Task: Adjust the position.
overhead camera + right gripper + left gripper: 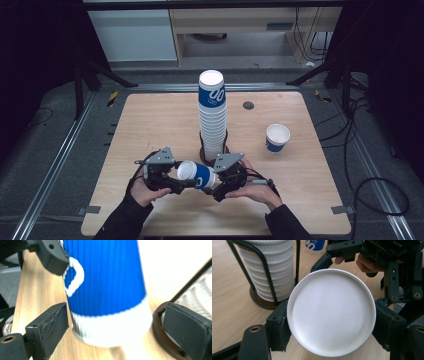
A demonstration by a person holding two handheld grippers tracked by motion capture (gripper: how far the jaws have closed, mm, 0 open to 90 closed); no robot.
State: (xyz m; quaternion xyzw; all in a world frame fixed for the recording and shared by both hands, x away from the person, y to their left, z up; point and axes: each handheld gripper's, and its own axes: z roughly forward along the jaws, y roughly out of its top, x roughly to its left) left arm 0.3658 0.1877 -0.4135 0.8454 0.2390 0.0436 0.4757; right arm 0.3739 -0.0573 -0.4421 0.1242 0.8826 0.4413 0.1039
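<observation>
Left gripper view shows the left gripper (331, 322) clamped on a paper cup (331, 312), steadying it sideways. Right gripper (125, 327) stands apart around its base, likely ready to take it.

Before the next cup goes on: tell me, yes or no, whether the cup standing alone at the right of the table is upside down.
No: the lone cup stands upright, its white open mouth facing up.

Near the lower middle of the high view, a paper cup (194, 173) lying on its side between the left gripper (176, 182) and the right gripper (216, 184), above the table (150, 120). Just behind it, at frame centre, a tall stack of cups (212, 112) standing in a wire holder (214, 150). Right of the stack, well apart, a single upright cup (277, 138). Behind that, toward the far edge, a round grommet (248, 105).
</observation>
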